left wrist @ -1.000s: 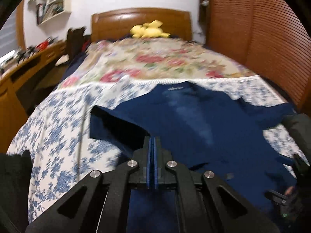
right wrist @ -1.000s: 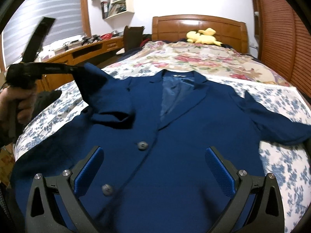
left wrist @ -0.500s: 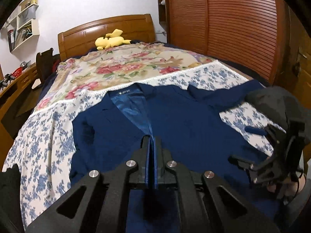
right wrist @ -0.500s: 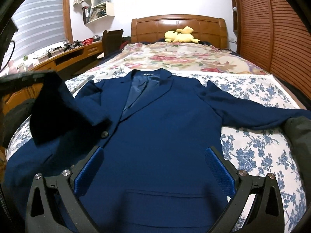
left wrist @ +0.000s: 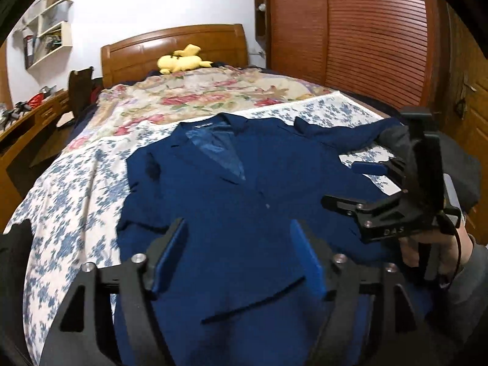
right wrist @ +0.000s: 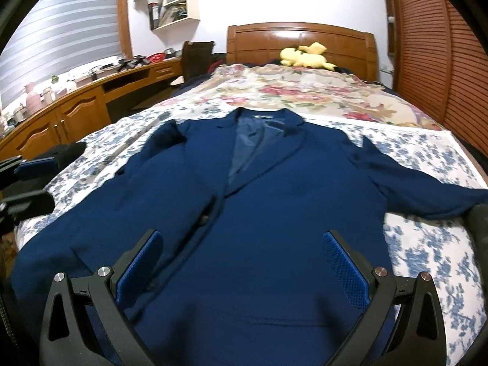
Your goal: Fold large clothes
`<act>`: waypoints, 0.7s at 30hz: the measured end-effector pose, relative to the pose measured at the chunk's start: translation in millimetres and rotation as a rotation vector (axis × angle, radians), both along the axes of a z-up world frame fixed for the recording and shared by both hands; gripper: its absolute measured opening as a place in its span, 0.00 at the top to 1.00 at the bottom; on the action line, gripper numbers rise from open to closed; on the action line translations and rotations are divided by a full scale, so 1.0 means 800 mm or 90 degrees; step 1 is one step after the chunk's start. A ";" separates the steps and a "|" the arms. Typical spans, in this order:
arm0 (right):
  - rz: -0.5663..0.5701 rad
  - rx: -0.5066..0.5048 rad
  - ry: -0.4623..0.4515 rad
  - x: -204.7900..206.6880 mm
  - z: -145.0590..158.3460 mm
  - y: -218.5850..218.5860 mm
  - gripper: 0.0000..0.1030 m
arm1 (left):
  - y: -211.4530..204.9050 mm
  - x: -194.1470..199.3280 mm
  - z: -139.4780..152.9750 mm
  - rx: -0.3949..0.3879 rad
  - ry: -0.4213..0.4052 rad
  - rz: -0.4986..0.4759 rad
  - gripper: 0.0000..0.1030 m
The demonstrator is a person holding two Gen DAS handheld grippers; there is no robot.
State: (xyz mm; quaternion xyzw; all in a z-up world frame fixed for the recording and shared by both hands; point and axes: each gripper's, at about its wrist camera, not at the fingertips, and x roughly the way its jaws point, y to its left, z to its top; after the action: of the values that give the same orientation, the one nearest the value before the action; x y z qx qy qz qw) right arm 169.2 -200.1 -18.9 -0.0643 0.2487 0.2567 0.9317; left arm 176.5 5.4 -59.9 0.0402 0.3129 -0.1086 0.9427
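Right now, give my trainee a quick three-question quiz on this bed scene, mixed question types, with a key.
1. True or false: the left gripper is clamped on the jacket.
2. Multiple choice: the yellow plush toy lies
A. on the jacket
B. by the headboard
C. on the desk
3. Fill in: the jacket lies front side ____ on the bed.

Key
1. False. Its jaws have just been opening and stand apart above the cloth, nothing pinched between them. The right gripper is open too.
2. B
3. Up: lapels, lining and a button show.
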 end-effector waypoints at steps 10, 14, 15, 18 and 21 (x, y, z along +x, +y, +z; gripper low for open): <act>0.149 -0.027 0.019 -0.006 -0.021 0.062 0.02 | 0.067 -0.039 0.000 -0.050 -0.039 0.085 0.29; 0.191 -0.059 0.028 -0.010 -0.035 0.079 0.04 | 0.084 -0.052 0.002 -0.041 -0.052 0.107 0.29; 0.201 -0.062 0.031 -0.011 -0.037 0.082 0.05 | 0.087 -0.055 0.002 -0.043 -0.057 0.107 0.29; 0.233 -0.076 0.046 -0.012 -0.042 0.090 0.08 | 0.095 -0.064 0.006 -0.044 -0.068 0.113 0.28; 0.246 -0.101 0.058 -0.008 -0.049 0.097 0.11 | 0.101 -0.066 0.005 -0.045 -0.075 0.123 0.26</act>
State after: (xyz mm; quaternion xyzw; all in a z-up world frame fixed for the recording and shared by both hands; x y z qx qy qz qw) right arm 162.6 -122.3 -58.0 -0.1727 0.2931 0.4130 0.8448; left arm 123.4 86.3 -56.2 -0.0174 0.2553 -0.0259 0.9664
